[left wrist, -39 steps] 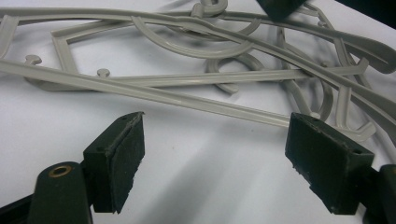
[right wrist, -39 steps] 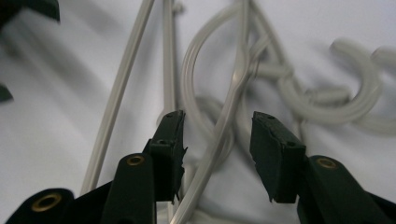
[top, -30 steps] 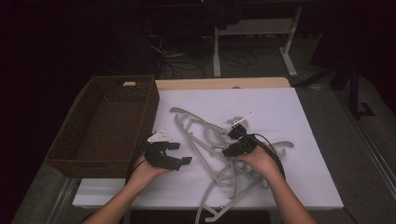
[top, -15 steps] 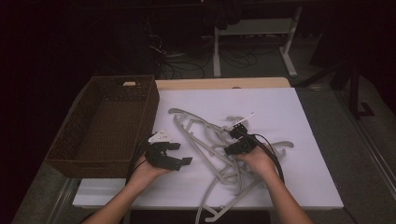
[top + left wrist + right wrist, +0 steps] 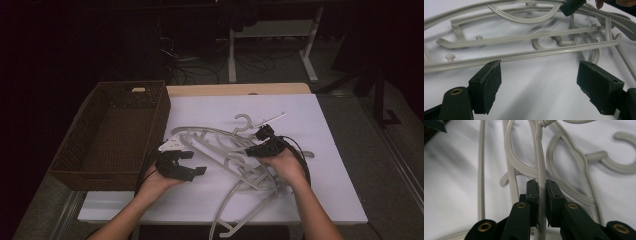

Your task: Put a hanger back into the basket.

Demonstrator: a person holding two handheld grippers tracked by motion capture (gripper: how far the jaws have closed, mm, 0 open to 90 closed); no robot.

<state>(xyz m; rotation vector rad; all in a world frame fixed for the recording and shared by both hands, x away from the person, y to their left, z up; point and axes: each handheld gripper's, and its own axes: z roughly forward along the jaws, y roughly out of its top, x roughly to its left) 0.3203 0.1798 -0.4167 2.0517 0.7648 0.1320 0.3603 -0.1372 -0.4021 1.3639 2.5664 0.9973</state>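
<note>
high view: a tangle of grey plastic hangers point(image 5: 235, 160) lies mid-desk, right of the wicker basket point(image 5: 115, 135) at the left edge. lifting one bar could drag the interlocked others along. left gripper view: the left gripper point(image 5: 539, 82) has its fingers wide apart, empty, just short of a hanger bar point(image 5: 524, 55). right gripper view: the right gripper point(image 5: 542, 195) has just been closing, fingers clamped on a hanger arm point(image 5: 539, 157).
</note>
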